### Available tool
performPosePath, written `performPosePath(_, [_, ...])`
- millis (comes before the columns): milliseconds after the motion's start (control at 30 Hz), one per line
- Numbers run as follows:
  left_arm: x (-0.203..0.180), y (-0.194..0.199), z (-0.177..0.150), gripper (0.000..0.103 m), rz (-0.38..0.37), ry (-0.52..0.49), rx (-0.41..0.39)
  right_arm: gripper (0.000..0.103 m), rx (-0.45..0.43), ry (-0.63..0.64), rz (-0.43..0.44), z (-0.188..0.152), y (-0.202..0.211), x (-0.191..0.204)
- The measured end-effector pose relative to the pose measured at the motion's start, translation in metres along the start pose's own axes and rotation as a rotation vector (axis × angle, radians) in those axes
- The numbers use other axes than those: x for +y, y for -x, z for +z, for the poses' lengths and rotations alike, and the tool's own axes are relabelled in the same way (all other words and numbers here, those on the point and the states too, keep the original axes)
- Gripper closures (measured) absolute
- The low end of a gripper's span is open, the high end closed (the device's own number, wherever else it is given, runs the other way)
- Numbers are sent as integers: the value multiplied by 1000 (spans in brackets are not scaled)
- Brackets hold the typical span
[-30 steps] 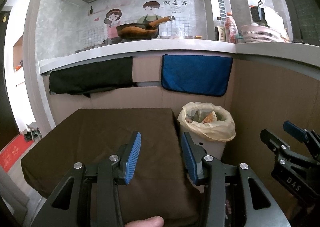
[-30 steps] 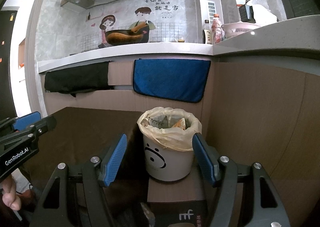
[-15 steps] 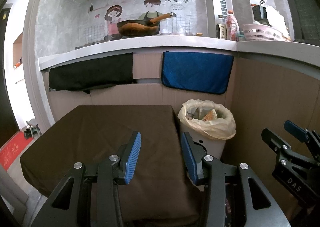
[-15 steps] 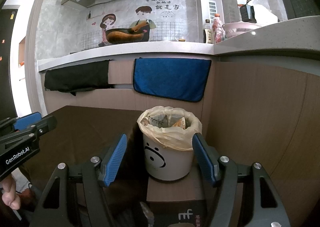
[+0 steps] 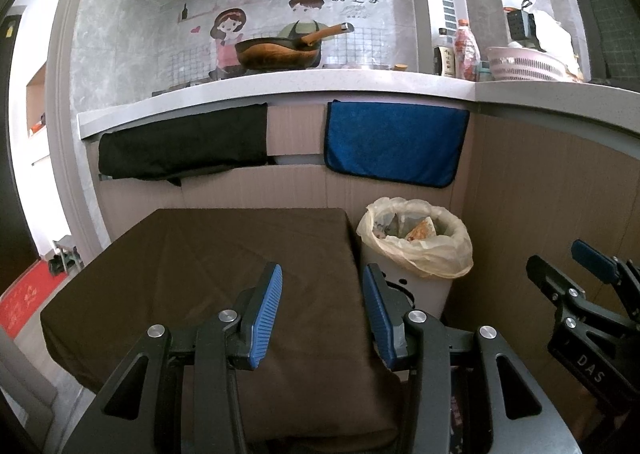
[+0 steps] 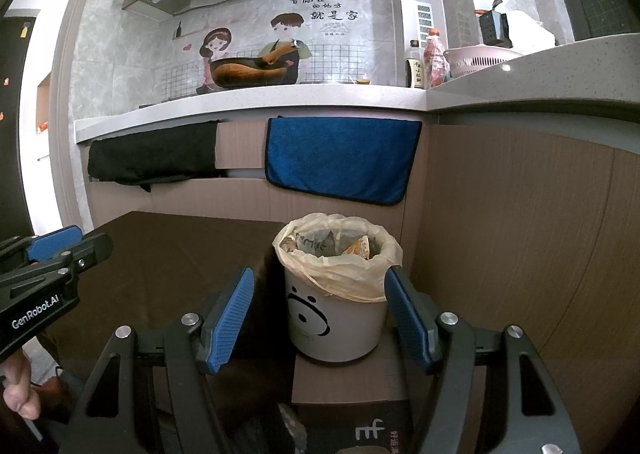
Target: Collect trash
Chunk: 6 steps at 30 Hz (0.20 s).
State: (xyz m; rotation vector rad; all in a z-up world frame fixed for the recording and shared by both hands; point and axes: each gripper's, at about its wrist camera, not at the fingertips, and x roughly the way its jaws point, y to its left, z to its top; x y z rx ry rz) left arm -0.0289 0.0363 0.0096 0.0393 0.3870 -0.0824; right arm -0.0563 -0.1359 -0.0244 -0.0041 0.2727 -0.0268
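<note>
A white trash bin (image 6: 334, 322) with a face drawn on it stands on a cardboard box, lined with a pale yellow bag (image 6: 344, 278) and full of wrappers. It also shows in the left wrist view (image 5: 416, 250), to the right of the brown-covered table (image 5: 200, 274). My right gripper (image 6: 320, 318) is open and empty, its jaws level with the bin's sides but nearer the camera. My left gripper (image 5: 322, 314) is open and empty above the table's right part. Each gripper shows at the edge of the other's view, the right one (image 5: 576, 286) and the left one (image 6: 60, 254).
A counter (image 5: 280, 89) runs along the back with a wok (image 5: 280, 51), bottles and a pink basket (image 5: 528, 63). A black cloth (image 5: 180, 149) and a blue cloth (image 5: 396, 141) hang below it. A wooden panel wall (image 6: 520, 234) stands right of the bin.
Both views have shifted only slightly; the left gripper has risen a little. Both grippers stay open and empty.
</note>
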Motion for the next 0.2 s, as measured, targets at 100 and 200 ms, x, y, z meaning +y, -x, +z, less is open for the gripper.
performPosePath(100, [-2, -2, -2, 59, 9, 2, 3, 38, 0, -1, 4, 0, -1, -2])
performPosePath(200, [-2, -3, -3, 59, 11, 6, 1, 38, -1, 1, 6, 0, -2, -3])
